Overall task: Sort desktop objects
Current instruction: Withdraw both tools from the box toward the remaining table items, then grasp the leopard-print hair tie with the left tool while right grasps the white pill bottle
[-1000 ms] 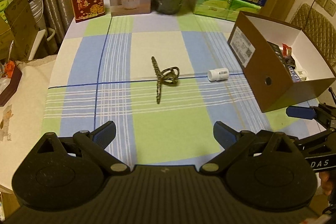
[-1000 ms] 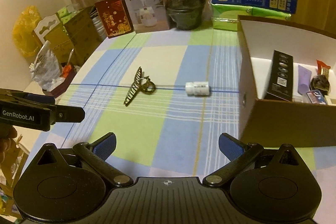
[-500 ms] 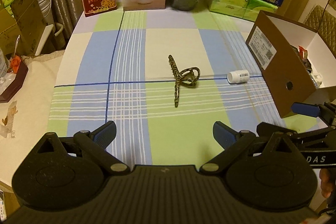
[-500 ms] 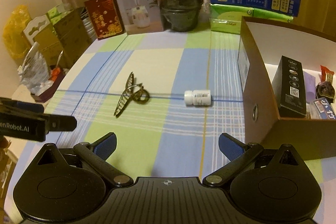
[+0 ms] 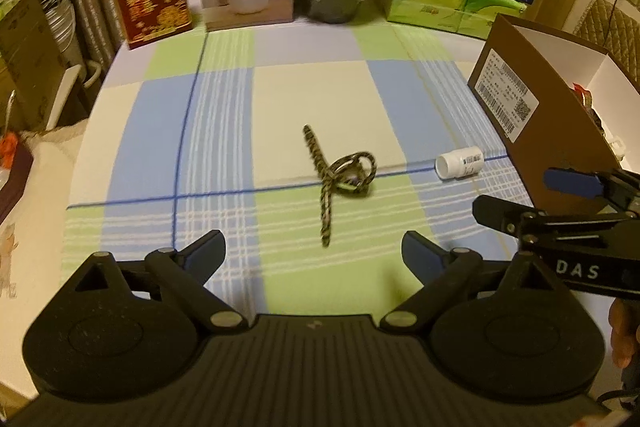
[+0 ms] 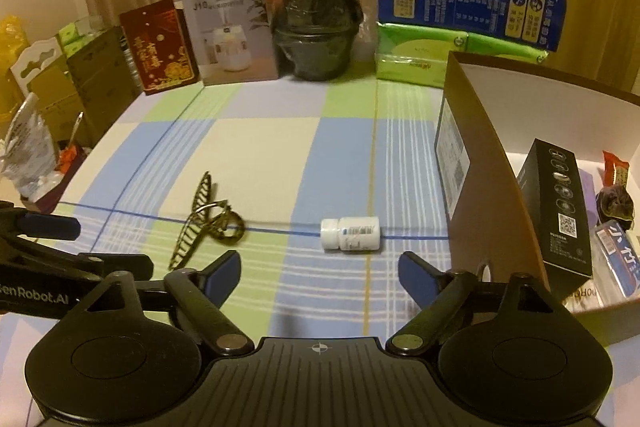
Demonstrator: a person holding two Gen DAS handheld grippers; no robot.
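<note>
Right hand-held gripper [image 6: 320, 269] spread wide, white pill bottle [image 6: 350, 233] just ahead

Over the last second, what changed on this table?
Both open grippers came forward: the left gripper toward the hair clip, the right gripper toward the pill bottle. Nothing was grasped or released. Clip, bottle and cardboard box have not moved.
</note>
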